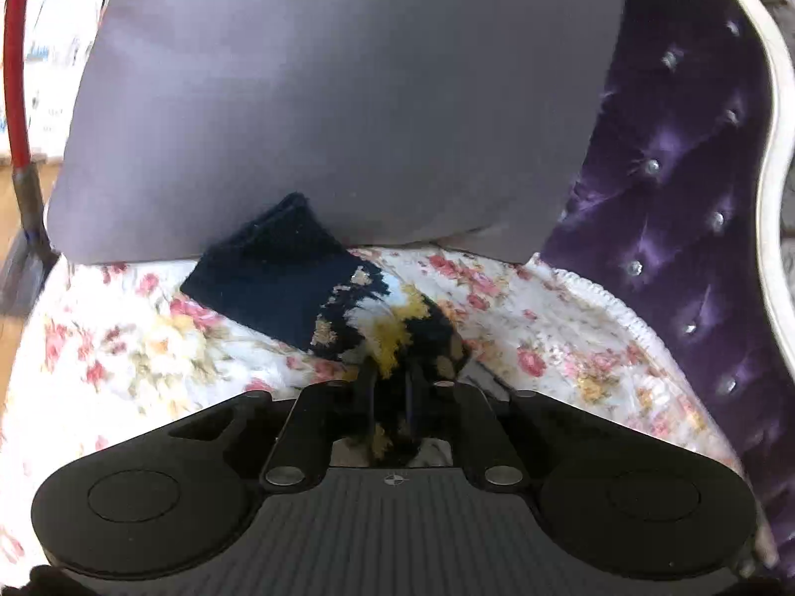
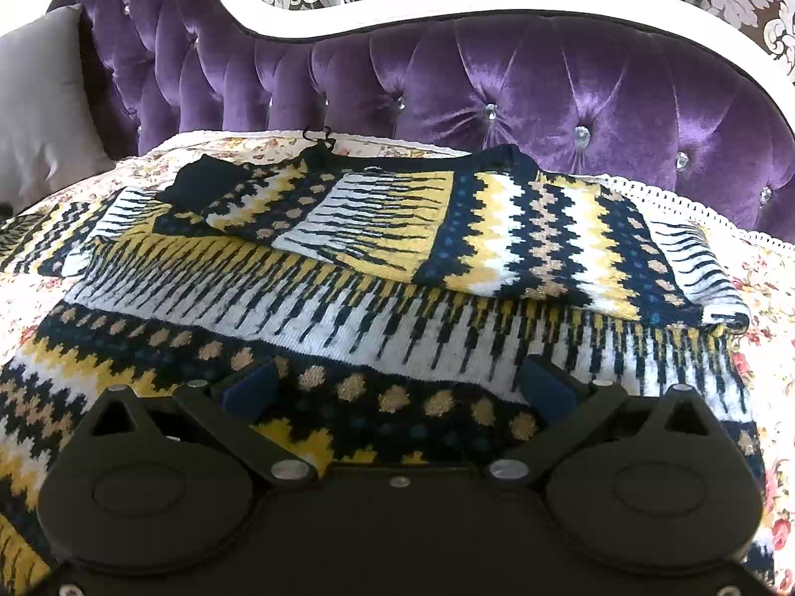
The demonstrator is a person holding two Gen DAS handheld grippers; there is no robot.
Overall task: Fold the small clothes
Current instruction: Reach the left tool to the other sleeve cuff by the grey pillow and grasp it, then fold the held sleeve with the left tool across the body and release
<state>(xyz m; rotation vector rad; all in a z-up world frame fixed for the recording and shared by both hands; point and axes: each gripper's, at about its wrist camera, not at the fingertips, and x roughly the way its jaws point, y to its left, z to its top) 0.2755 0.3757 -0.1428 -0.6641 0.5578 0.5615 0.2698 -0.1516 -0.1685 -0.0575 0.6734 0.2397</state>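
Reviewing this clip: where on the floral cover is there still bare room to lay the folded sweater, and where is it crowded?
Bare floral cover lies left of the sleeve, below the grey cushion, and again right of the left gripper toward the purple tufted backrest. The middle is crowded: the sweater covers it.

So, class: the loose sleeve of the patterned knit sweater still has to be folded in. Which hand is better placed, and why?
Left. Its fingers are already shut on the navy-cuffed sleeve. The right fingers stand open over the navy, yellow and white sweater body, gripping nothing.
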